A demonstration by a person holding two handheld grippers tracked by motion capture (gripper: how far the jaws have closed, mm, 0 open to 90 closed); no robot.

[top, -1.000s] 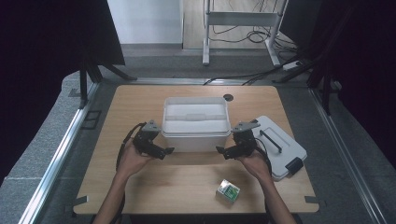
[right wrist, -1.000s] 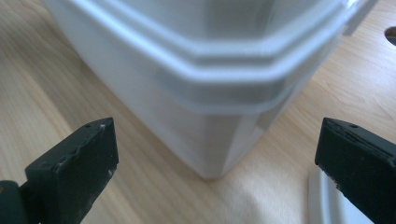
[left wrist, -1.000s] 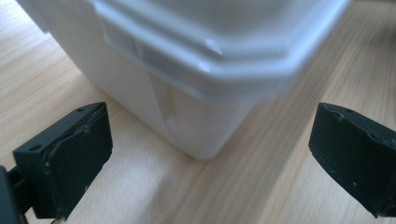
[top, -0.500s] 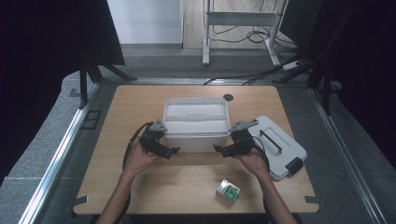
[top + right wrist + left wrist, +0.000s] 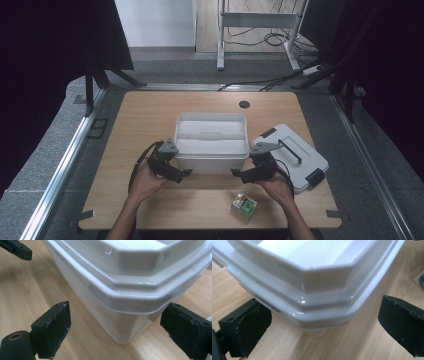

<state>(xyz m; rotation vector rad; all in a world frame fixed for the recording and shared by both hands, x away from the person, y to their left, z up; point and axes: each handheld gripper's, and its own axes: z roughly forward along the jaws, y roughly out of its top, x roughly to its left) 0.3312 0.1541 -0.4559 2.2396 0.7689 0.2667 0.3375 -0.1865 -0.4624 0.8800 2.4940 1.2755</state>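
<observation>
The white tub (image 5: pixel 212 141) sits mid-bench between both claws, its long axis running from one to the other. Left claw (image 5: pixel 184 173) and right claw (image 5: pixel 236 173) gape open, each straddling a near corner, neither nearer, pads not touching.

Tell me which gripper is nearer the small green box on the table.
Right. The right gripper sits just above the small green box, at the white bin's near right corner; the left gripper is farther left, at the other near corner.
</observation>
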